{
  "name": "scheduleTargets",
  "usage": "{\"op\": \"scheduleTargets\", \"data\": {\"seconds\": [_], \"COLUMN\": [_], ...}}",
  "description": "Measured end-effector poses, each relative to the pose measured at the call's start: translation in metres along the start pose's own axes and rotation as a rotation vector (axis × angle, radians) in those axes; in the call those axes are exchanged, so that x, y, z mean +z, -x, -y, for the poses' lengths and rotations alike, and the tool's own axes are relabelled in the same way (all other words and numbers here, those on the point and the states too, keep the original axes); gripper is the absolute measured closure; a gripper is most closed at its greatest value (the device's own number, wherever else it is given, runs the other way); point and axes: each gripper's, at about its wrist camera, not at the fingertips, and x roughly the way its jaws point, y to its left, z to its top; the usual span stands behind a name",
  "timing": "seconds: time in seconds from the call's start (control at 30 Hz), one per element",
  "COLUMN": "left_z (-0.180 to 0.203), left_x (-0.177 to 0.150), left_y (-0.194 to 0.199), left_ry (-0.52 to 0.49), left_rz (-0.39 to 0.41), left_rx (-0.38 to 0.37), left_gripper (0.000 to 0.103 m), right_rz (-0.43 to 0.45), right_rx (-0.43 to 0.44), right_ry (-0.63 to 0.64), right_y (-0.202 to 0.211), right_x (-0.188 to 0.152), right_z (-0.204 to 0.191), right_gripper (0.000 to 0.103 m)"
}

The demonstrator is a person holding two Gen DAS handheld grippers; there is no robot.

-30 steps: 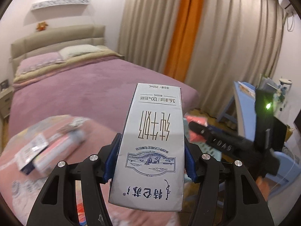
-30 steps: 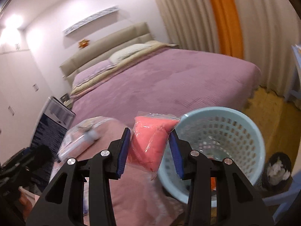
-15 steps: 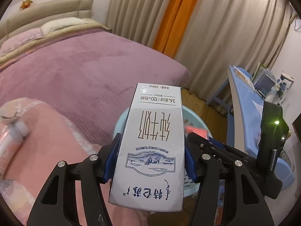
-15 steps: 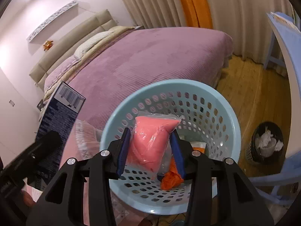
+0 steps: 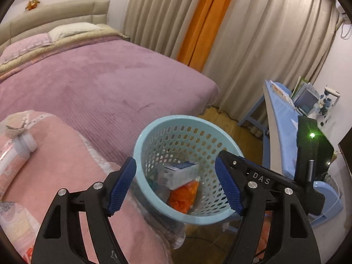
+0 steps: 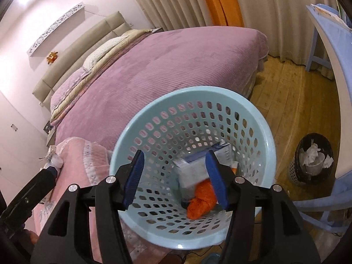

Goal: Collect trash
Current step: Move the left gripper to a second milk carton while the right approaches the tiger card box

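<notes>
A light blue perforated basket (image 5: pixel 154 129) (image 6: pixel 264 132) stands beside a pink quilt. Inside it lie the white milk carton (image 5: pixel 179 172) (image 6: pixel 193 167) and an orange-pink plastic bag (image 5: pixel 183 197) (image 6: pixel 201 200). My left gripper (image 5: pixel 176 187) is open and empty, held above the basket's near rim. My right gripper (image 6: pixel 175 178) is open and empty, right over the basket's mouth. A white tube-like item (image 5: pixel 24 143) (image 6: pixel 56 160) lies on the pink quilt to the left.
A pink quilt (image 5: pixel 66 176) (image 6: pixel 77 154) lies left of the basket, with the purple bed (image 5: pixel 99 83) (image 6: pixel 165 61) behind. A blue desk (image 5: pixel 283 118) (image 6: pixel 330 33) stands at right. A black bin with paper (image 6: pixel 312 158) stands on the wood floor. Curtains hang behind.
Both grippers opened over the basket. The milk carton left my left gripper and the pink bag left my right gripper; both now lie in the basket.
</notes>
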Motion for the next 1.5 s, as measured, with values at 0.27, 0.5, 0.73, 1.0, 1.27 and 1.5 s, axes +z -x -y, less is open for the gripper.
{"op": "scheduleTargets", "data": {"seconds": [0.27, 0.5, 0.73, 1.0, 1.27, 1.5], "left_z": [-0.007, -0.029, -0.078, -0.144, -0.199, -0.242], "left_x": [-0.005, -0.012, -0.024, -0.063, -0.093, -0.095], "left_y": [0.058, 0.110, 0.161, 0.202, 0.225, 0.219], "left_ry": [0.022, 0.054, 0.118, 0.245, 0.323, 0.298], "left_rz": [0.100, 0.187, 0.249, 0.264, 0.253, 0.211], "left_rx": [0.004, 0.034, 0.122, 0.209, 0.333, 0.447], "left_gripper": [0.031, 0.031, 0.031, 0.031, 0.031, 0.020], "right_rz": [0.033, 0.058, 0.053, 0.002, -0.167, -0.262], "right_rx": [0.049, 0.109, 0.185, 0.261, 0.330, 0.326], "right_ry": [0.067, 0.154, 0.254, 0.385, 0.532, 0.572], "right_y": [0.024, 0.046, 0.059, 0.058, 0.030, 0.006], "right_x": [-0.006, -0.018, -0.036, -0.079, -0.155, -0.196], "right_z": [-0.036, -0.079, -0.130, -0.190, -0.244, -0.265], "right_gripper": [0.048, 0.048, 0.048, 0.040, 0.030, 0.030]}}
